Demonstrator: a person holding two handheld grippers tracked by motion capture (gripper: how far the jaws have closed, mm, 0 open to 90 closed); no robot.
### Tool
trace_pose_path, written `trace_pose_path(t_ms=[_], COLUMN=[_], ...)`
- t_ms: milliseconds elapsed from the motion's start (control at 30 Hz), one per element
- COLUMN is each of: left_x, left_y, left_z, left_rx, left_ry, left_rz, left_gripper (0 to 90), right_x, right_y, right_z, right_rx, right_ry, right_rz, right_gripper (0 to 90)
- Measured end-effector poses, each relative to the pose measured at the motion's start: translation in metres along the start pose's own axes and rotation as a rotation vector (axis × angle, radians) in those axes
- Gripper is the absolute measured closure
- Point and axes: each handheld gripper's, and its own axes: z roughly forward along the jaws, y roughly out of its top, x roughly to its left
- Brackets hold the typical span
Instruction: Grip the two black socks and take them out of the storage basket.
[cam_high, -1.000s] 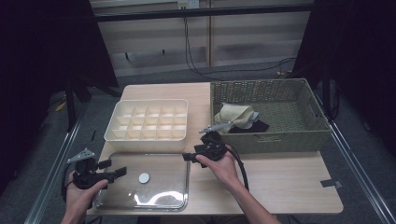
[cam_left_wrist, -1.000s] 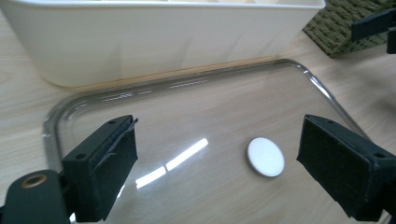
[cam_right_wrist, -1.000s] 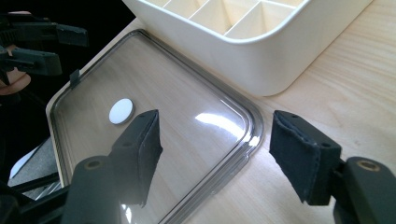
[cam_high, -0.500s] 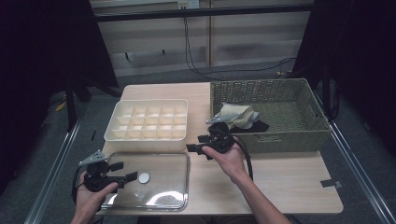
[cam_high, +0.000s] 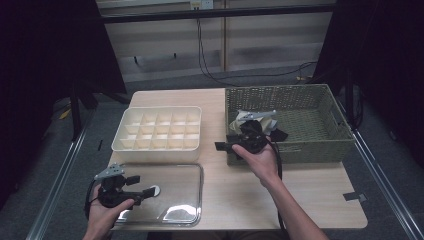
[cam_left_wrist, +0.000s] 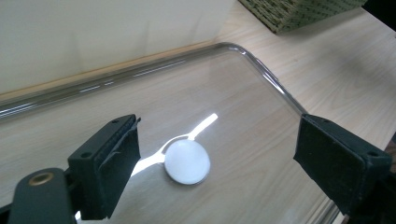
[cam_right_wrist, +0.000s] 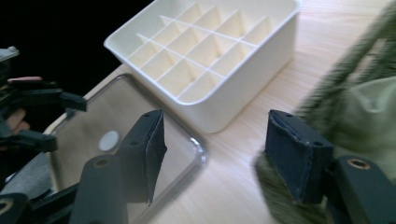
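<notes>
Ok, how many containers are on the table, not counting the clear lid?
2: a cream divided box at the table's middle left, and a green wicker basket at its right, holding cloth items.

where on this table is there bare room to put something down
Bare wood lies between the clear lid and the table's right edge, in front of the wicker basket. The strip between basket and divided box is narrow, with the right claw there.

A clear lid (cam_high: 165, 192) with a white knob (cam_left_wrist: 187, 162) lies flat on the table.
</notes>
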Motion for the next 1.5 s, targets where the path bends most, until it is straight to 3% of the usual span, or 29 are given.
trace_pose_path(t_ms=[467,700,800,1033,1500], left_x=[-0.016,-0.023,-0.025,-0.026,-0.023], left_y=[-0.001,-0.008,-0.009,-0.01,-0.011], left_z=[0.012,0.011,0.011,0.011,0.01], left_rx=[0.04,0.04,0.045,0.024,0.017], left_ry=[-0.016,-0.023,-0.023,-0.028,-0.014], left_rz=[0.046,0.037,0.046,0.025,0.042], left_gripper=[12.2,11.3,11.2,10.0,9.9], right_x=[-0.046,-0.066,-0.072,-0.093,-0.128], right_y=[0.016,0.018,0.019,0.023,0.037], right_z=[-0.035,-0.049,-0.051,-0.046,-0.032], right_rx=[-0.017,-0.021,-0.017,0.015,0.088], right_ry=[-0.094,-0.134,-0.142,-0.179,-0.262], right_rz=[0.038,0.056,0.061,0.077,0.104], right_gripper=[39.6,39.6,38.8,36.6,28.0])
